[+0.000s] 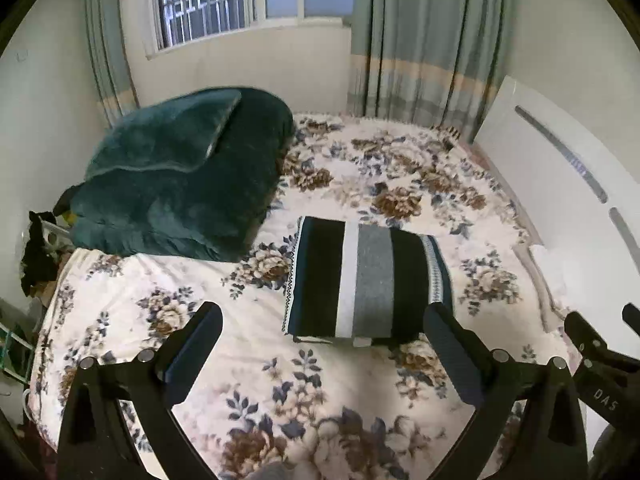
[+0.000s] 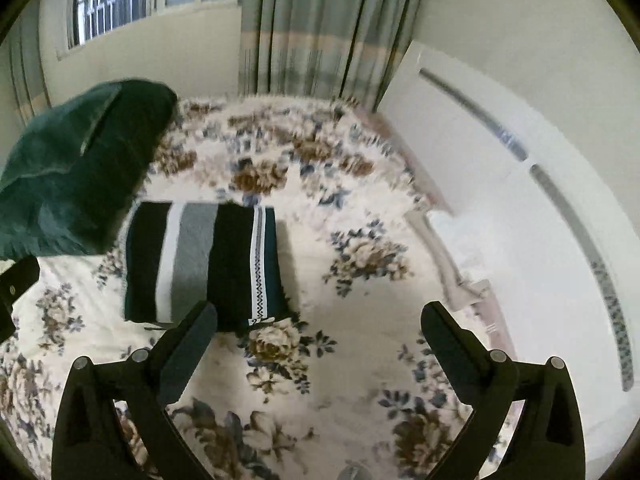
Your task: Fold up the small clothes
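A folded striped garment (image 1: 366, 280), black, white and grey with patterned trim, lies flat on the floral bedspread (image 1: 240, 380). It also shows in the right wrist view (image 2: 204, 262). My left gripper (image 1: 322, 354) is open and empty, hovering just in front of the garment's near edge. My right gripper (image 2: 320, 344) is open and empty, in front of and to the right of the garment, above the bedspread (image 2: 360, 360). The right gripper's tips also show at the right edge of the left wrist view (image 1: 600, 336).
A folded dark green blanket (image 1: 180, 172) sits on the bed to the far left, touching the garment's far left corner in the right wrist view (image 2: 76, 168). A white headboard (image 1: 560, 184) runs along the right. Curtains (image 1: 420, 40) and a window (image 1: 208, 0) stand behind.
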`<state>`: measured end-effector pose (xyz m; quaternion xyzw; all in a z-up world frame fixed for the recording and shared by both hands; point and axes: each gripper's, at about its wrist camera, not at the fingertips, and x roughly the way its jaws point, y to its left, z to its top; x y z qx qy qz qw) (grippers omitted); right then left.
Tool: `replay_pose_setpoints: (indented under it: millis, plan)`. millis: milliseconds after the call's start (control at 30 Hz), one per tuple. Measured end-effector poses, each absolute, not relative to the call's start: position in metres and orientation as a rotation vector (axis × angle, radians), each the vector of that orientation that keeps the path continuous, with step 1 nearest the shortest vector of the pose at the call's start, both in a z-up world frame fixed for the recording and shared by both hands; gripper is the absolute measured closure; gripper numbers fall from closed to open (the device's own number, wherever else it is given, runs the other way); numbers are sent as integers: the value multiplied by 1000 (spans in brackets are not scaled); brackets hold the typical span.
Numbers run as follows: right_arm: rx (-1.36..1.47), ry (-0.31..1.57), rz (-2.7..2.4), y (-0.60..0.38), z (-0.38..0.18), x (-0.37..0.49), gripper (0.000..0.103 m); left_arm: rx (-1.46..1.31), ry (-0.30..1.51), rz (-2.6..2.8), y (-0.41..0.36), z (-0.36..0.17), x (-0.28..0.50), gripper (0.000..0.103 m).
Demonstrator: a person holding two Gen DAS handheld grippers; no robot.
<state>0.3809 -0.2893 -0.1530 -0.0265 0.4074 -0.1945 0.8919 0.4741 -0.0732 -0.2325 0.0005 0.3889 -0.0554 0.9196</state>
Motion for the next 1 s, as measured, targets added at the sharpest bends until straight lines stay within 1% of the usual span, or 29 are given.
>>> replay_pose_setpoints:
  millis: [100, 300, 500, 700, 1000]
  plan:
    - [-73, 794, -395, -276, -110, 339, 0, -1, 771, -121, -72, -202, 438, 0]
    - [-72, 720, -365, -254, -44, 267, 0, -2, 699, -122, -67, -150, 377, 0]
    - [-86, 642, -349, -239, 5, 205, 0, 3, 667, -136, -62, -118, 329, 0]
    - [-80, 595, -344, -229, 36, 148, 0, -9, 650, -132, -57, -101, 291, 0]
    - [-85, 547, -319, -218, 64, 94, 0, -21, 615, -125, -53, -83, 253, 0]
